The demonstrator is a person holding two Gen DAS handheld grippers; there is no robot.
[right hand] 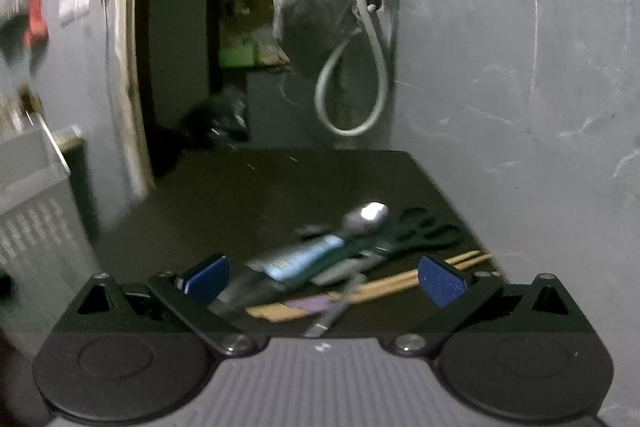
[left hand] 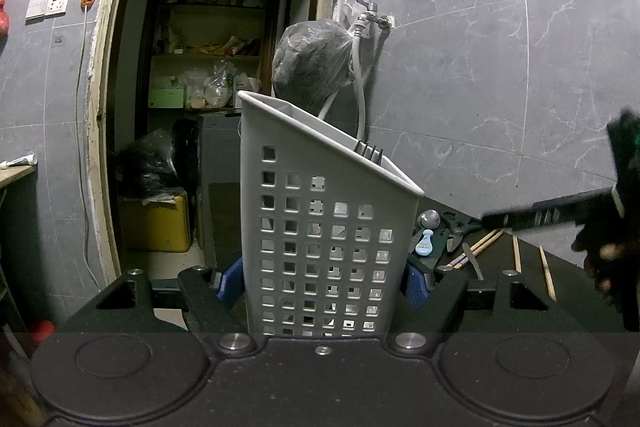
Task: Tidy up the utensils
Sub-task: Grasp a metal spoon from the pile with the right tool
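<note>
My left gripper [left hand: 323, 283] is shut on a white perforated utensil holder [left hand: 328, 235], its blue pads [left hand: 230, 281] pressed on both sides. Fork tines [left hand: 370, 151] stick out of the holder's top. In the right wrist view, my right gripper [right hand: 325, 279] stands wide open just above a blurred heap on the dark table [right hand: 240, 195]: a metal spoon [right hand: 368, 215], a light-blue-handled utensil [right hand: 304, 259], dark scissors [right hand: 424, 227], wooden chopsticks [right hand: 400, 283] and a thin metal piece [right hand: 332, 315]. Nothing is pressed between its pads. The holder [right hand: 32, 211] shows at that view's left edge.
A grey tiled wall [left hand: 500, 87] with a tap and hose [left hand: 370, 19] stands behind the table, with a filled plastic bag [left hand: 312, 63] hanging next to it. To the left, a doorway [left hand: 216, 67] opens onto shelves. More chopsticks [left hand: 546, 273] lie to the right, under a blurred hand [left hand: 604, 259].
</note>
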